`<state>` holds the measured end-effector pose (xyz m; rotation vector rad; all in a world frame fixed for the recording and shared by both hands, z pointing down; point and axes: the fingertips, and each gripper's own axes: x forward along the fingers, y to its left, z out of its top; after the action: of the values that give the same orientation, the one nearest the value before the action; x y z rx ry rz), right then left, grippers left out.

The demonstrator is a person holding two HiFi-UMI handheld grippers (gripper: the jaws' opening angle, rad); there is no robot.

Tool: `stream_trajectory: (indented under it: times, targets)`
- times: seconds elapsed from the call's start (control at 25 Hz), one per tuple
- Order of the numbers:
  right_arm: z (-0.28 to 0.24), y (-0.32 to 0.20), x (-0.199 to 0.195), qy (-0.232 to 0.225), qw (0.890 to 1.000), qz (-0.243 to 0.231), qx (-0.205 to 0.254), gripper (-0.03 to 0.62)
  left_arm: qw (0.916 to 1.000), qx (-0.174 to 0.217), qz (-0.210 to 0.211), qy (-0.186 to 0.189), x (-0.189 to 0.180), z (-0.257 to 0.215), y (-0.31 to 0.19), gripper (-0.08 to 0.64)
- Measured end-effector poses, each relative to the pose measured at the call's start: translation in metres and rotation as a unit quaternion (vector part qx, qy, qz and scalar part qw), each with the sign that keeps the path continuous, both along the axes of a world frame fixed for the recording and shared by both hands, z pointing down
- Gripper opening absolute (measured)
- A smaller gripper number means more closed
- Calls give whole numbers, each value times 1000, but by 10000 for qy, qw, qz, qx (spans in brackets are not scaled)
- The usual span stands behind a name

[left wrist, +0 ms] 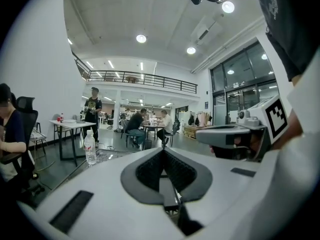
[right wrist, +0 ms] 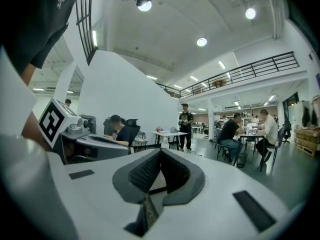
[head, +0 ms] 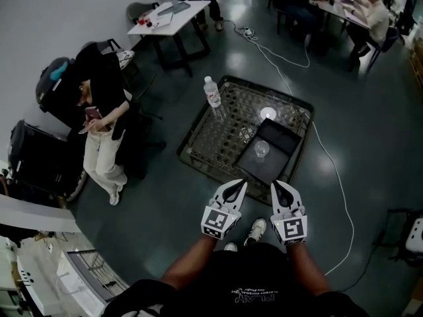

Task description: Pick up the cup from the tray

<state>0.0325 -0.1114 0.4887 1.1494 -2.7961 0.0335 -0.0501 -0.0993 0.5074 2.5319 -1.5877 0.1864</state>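
Note:
A clear plastic cup [head: 262,149] stands upright in a dark rectangular tray [head: 285,139]. The tray lies on the near right part of a low black grid crate [head: 210,137]. My left gripper [head: 240,183] and right gripper [head: 275,184] hover side by side just short of the crate's near edge and point toward it. Both are apart from the cup, and each has its jaws together with nothing between them. In the left gripper view my left gripper [left wrist: 163,149] is shut, as is my right gripper [right wrist: 160,152] in the right gripper view. Neither gripper view shows the cup.
A water bottle [head: 212,92] stands at the crate's far left corner, and a white round lid [head: 268,113] lies beyond the tray. A person sits on a chair [head: 99,114] to the left. A white cable [head: 334,170] runs along the floor at right. A white table [head: 168,17] stands further back.

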Motion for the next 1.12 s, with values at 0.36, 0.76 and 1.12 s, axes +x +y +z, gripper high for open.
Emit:
stream_trajectory:
  times: [0.36,0.76,1.12]
  targets:
    - [2,-31,15,-67,9999,-79,-37,9,9998,66,-153,-80,18,-7,-31,9]
    - [6,-52,12,-72,9999,-102,-93,9,9998,-10,-61,-194,22,-1,-49,9]
    - [11,-74,0,53,9999,48,-112,9,9993,-238,144,-264,8,25,-71,9]
